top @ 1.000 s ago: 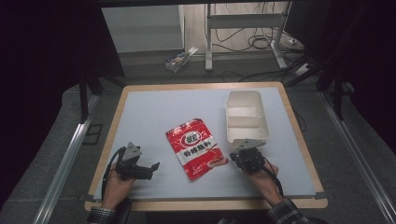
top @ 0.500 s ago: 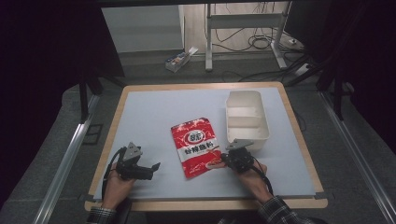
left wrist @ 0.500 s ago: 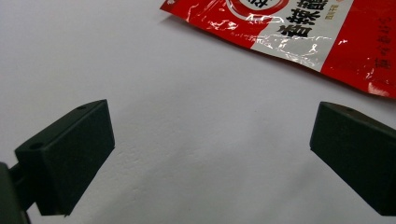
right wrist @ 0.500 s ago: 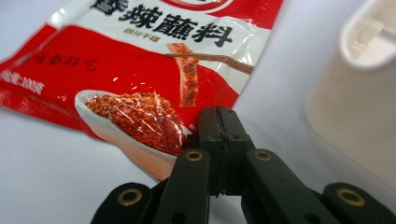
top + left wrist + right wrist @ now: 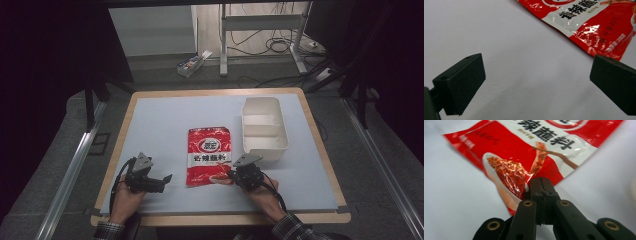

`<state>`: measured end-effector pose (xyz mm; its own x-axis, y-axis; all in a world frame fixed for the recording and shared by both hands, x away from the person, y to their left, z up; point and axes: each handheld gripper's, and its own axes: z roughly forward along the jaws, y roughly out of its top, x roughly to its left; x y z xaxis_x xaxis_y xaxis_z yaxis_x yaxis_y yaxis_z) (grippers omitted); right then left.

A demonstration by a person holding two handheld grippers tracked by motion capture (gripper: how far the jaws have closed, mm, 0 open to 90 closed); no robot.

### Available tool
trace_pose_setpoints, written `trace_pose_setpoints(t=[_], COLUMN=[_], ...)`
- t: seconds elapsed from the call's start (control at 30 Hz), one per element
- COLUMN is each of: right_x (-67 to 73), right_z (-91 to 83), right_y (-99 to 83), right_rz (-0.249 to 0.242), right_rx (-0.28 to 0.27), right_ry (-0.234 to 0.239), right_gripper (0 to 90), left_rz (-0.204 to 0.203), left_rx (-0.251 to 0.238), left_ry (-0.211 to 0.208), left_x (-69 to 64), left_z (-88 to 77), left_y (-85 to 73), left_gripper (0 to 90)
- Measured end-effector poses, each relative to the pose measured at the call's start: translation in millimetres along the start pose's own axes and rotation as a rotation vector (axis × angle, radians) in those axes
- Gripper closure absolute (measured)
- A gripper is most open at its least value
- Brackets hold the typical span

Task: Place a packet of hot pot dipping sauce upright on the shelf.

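At the tabletop's (image 5: pixel 165 120) six o'clock edge, right gripper (image 5: pixel 231 177) fingers clenched on the red sachet's (image 5: pixel 209 155) corner; left gripper (image 5: pixel 162 181) fingers released, at eight o'clock.

Red-and-white printed sachet (image 5: pixel 210 155), white box (image 5: pixel 263 128), pale blue-grey tabletop (image 5: pixel 160 130)

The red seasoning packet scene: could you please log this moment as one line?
left gripper: open, idle | right gripper: shut on red packet near edge | white box: empty | packet flat on table

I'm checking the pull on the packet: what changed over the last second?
The right gripper, shut on the red seasoning packet, dragged it toward the left gripper and turned it straighter. The left gripper stayed open and still; the white box did not move.
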<state>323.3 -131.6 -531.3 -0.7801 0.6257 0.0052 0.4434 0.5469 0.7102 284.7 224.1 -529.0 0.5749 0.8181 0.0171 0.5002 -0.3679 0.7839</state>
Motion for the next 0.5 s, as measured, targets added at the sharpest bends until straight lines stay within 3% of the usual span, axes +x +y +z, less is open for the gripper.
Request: trace_pose_setpoints(t=[0.2,0.37,0.5], right_x=[11.7,30.2,37.1], right_z=[4.0,13.7,18.4], right_y=[1.8,8.4,12.3], right_rz=[-0.003,-0.036,-0.049], right_rx=[-0.010,-0.018,-0.017], right_ry=[0.062,0.116,0.143], right_gripper=[90.0,89.9,89.9], left_rz=[-0.003,-0.009,-0.027], left_rx=[0.011,0.018,0.038], left_ry=[-0.008,-0.009,-0.017], left_x=[-0.9,-1.5,-1.5], left_z=[1.7,3.2,5.4], left_y=[0.8,1.5,3.2], left_gripper=[0.6,1.1,1.4])
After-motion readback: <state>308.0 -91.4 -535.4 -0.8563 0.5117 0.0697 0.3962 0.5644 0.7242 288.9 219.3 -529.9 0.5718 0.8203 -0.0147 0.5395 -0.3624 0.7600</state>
